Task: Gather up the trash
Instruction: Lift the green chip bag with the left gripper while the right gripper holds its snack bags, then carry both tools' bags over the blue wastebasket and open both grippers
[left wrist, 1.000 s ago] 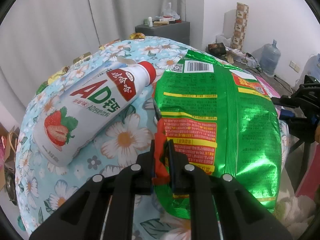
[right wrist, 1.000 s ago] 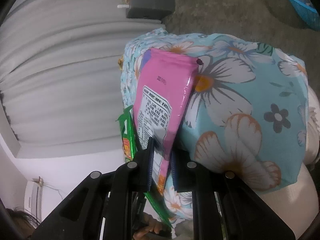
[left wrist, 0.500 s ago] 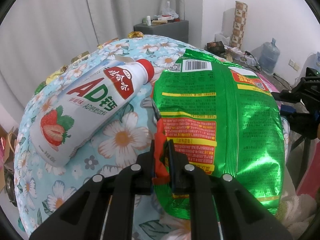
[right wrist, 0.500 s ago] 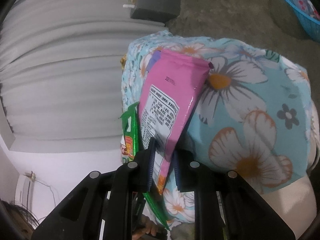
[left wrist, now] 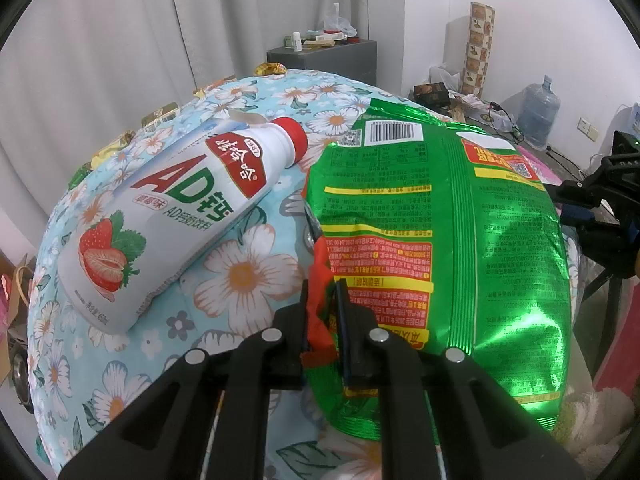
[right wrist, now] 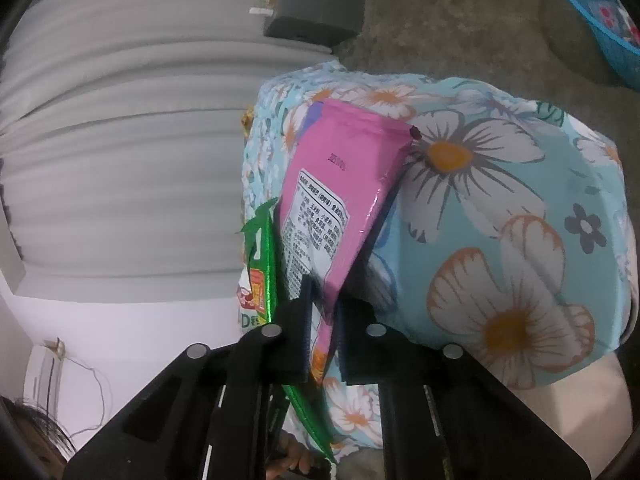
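Left wrist view: left claw clamped on green snack bag, lower centre; bottle reads "AD". Right claw clamped on pink packet.

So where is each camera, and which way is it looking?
Left wrist: rides on the left gripper, looking forward across the flowered table; jaws pinch the green bag beside the milk bottle.
Right wrist: rides on the right gripper, rolled sideways, facing the curtain and floor; jaws pinch the pink bag. The person's hair and fingers show.
Shared: green bag, table, dark cabinet.
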The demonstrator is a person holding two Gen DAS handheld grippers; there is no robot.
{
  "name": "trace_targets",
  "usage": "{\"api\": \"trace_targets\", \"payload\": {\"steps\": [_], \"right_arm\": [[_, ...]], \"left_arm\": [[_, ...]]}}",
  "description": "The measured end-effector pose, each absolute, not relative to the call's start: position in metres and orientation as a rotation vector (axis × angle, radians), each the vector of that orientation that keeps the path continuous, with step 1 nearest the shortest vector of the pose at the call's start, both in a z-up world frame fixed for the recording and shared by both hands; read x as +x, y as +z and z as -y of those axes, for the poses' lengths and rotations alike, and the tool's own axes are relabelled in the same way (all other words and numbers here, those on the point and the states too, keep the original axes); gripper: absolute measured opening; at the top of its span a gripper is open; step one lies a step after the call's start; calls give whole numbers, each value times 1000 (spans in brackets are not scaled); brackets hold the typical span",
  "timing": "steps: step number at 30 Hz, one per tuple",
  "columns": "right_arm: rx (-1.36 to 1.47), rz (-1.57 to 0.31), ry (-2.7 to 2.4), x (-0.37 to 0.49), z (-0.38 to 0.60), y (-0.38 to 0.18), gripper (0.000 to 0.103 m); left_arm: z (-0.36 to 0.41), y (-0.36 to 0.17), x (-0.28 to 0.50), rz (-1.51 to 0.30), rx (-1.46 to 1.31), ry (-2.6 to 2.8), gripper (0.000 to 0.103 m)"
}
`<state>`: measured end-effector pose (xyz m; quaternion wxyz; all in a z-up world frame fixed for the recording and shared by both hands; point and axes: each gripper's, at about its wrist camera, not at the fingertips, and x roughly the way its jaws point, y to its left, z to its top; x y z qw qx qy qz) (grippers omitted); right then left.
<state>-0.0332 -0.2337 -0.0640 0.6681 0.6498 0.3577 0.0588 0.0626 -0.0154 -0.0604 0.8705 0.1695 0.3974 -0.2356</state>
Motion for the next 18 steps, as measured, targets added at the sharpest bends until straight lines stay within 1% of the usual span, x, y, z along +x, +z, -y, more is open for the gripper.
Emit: {"api": "trace_targets", "payload": {"steps": [6,11,18], "right_arm": [[1433,-777,136,-37,240,-55,1],[1419,-729,112,-46,254,-49,0],[1458,-621,41,-73,287,-48,0]], "left_arm": [[16,-52,63,-816,334,-522,9],[24,-28,59,-762,312,-572,8],[65,10,61,-665,318,-711,7]]}}
